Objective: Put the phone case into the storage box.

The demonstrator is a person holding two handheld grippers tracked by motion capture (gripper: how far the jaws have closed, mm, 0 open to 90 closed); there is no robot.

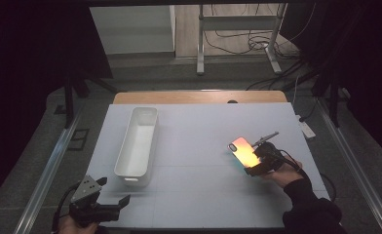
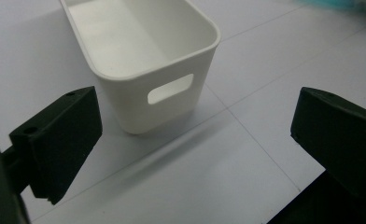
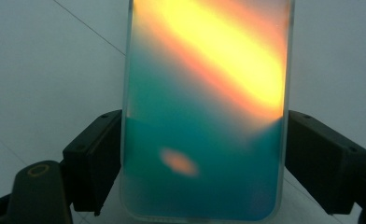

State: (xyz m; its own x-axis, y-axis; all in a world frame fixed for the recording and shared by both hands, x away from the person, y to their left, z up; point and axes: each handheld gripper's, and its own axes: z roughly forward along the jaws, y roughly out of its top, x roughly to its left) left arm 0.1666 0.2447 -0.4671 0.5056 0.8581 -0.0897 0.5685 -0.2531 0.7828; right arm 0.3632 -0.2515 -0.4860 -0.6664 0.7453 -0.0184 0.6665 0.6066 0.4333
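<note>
Two black jaws of the right gripper (image 3: 204,158) pinch the phone case (image 3: 204,116) by its long edges near its lower end, its length running up and away over the white table (image 1: 199,146). Nearer, the left gripper (image 2: 195,140) stands spread wide, facing the white bin (image 2: 144,56), which runs lengthwise away.

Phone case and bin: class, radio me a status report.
Right claw shut on phone case. Left claw open, short of white bin. Bin empty. Table between them clear.

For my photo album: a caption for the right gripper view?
The right gripper clamps a colourful phone case between its two black jaws.
</note>
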